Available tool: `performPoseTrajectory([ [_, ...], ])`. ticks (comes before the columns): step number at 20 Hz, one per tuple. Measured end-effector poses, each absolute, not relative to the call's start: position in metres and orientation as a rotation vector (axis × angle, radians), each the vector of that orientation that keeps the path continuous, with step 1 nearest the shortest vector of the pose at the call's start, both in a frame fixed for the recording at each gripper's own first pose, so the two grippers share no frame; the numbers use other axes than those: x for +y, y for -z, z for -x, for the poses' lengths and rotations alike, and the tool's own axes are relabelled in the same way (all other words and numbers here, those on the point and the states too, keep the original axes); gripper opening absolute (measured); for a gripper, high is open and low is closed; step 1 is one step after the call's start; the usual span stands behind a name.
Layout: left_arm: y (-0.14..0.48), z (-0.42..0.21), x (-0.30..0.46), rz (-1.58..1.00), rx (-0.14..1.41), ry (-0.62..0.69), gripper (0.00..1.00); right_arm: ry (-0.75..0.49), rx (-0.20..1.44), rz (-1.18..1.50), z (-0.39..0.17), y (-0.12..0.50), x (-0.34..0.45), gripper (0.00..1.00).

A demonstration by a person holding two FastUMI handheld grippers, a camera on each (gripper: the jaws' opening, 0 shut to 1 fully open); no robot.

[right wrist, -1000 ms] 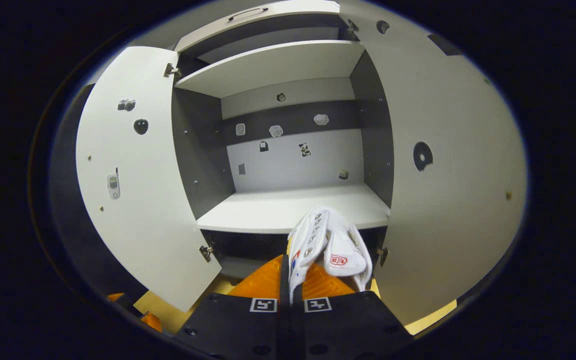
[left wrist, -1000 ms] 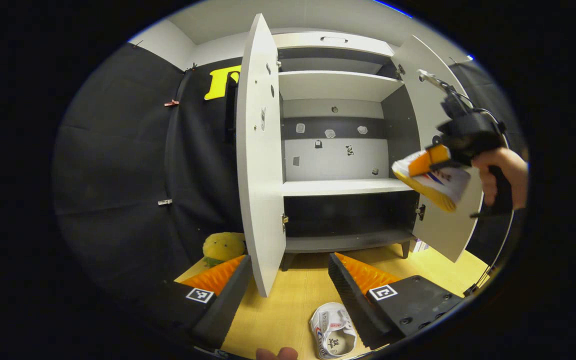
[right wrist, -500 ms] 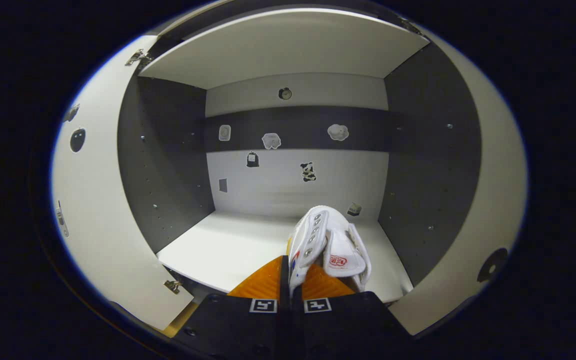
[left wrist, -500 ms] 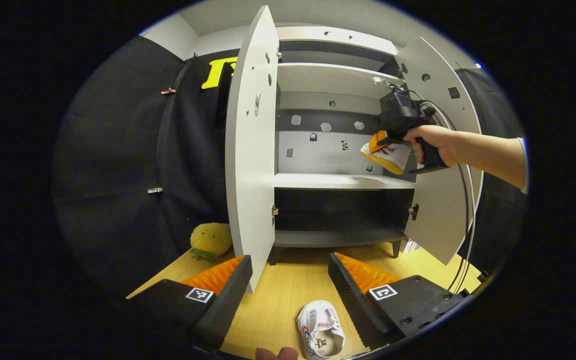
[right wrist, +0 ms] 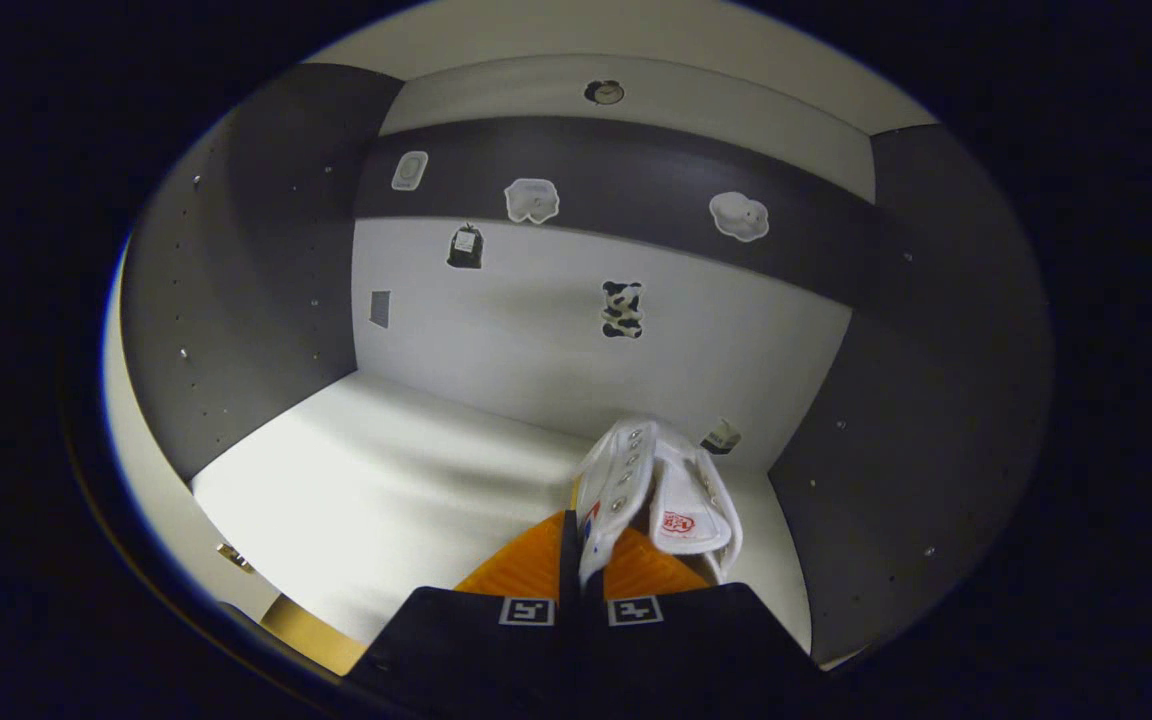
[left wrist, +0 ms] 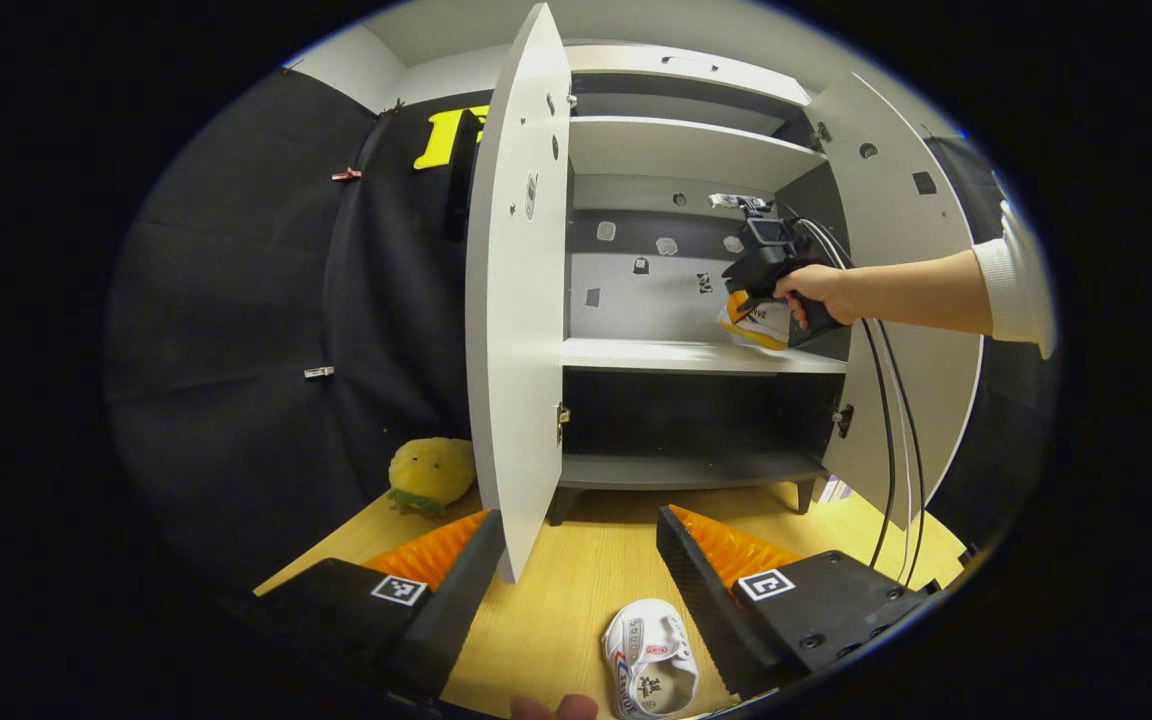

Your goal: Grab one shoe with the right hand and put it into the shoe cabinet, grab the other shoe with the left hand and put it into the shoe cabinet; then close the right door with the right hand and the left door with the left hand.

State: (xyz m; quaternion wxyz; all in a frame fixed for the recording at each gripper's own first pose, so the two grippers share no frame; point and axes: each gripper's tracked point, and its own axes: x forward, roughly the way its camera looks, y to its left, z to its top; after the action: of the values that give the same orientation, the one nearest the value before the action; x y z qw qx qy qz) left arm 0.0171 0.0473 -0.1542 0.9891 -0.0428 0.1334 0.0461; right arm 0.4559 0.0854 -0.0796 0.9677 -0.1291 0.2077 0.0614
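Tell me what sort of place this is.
Probably a staged recording booth, not a home: black cloth wall, a wooden floor and a lone shoe cabinet with both doors open. A plush toy sits beside it, and stickers dot its back panel.

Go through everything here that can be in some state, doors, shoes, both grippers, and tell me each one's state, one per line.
Left door: open.
Right door: open.
Right gripper: shut on the first shoe, over the middle shelf.
Second shoe: upright on the wooden floor, opening up, not held.
Left gripper: open, above the second shoe.
Plush toy: on the floor by the left door.
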Motion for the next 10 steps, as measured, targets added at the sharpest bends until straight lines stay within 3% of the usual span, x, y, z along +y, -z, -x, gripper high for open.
performPoseTrajectory([
  [7,0.159,-0.021,0.049,0.094,0.276,-0.092,0.97,-0.067,0.472,0.293,-0.468,0.103,0.08,0.05],
  [10,0.161,-0.021,0.047,0.096,0.279,-0.088,0.97,-0.05,0.47,0.259,-0.466,0.101,0.08,0.11],
])
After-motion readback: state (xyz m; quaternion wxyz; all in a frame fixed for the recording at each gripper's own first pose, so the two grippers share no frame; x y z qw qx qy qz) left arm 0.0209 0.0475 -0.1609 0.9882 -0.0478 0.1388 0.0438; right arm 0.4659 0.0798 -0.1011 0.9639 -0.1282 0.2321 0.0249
